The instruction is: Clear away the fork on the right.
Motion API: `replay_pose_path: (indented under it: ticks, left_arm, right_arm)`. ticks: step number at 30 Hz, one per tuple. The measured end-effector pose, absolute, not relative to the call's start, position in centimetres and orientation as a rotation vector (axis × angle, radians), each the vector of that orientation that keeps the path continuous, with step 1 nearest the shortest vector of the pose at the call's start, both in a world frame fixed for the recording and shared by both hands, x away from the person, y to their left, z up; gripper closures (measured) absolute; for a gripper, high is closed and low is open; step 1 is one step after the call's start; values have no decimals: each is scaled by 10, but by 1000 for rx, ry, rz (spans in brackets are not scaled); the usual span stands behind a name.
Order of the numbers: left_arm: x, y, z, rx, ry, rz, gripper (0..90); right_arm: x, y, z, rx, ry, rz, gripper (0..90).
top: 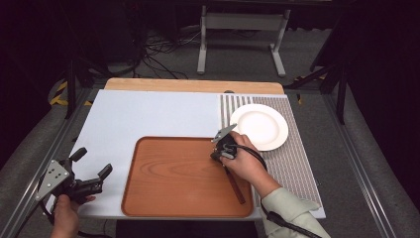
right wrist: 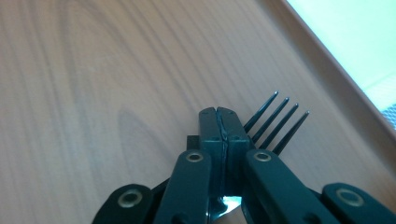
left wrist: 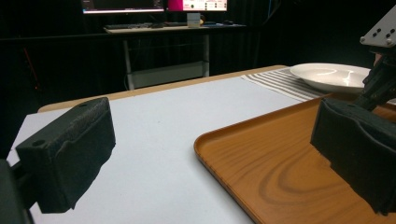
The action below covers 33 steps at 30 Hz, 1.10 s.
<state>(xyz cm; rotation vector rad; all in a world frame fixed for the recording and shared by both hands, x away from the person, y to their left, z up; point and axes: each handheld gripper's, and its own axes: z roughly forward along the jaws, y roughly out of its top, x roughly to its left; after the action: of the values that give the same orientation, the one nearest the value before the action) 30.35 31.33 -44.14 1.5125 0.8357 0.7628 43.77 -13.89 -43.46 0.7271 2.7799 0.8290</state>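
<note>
Fork (right wrist: 275, 122), black with four thin tines, lies on the wooden tray (top: 163, 183) near its 3 o'clock edge, its handle clamped by the closed right gripper (right wrist: 223, 122). Around the white surface (top: 148, 116) the room is dark, with cables on the floor. From the left gripper view a monitor and a desk appear. Left gripper (top: 91, 163), at 8 o'clock, is open. At 2 o'clock stands a white plate (top: 259, 126).

sleeve (top: 289, 208): pale green | hand-held gripper (top: 91, 179): black, grey perforated plate | cable: black
</note>
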Motion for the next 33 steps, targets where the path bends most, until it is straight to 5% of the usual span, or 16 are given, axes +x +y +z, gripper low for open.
replay_pose_path:
  ticks: [33]
  left_arm:
    - [303,313,-441,1515,837,761,5]
  right_arm:
    - [454,-176,-432,882,2693,778,900]
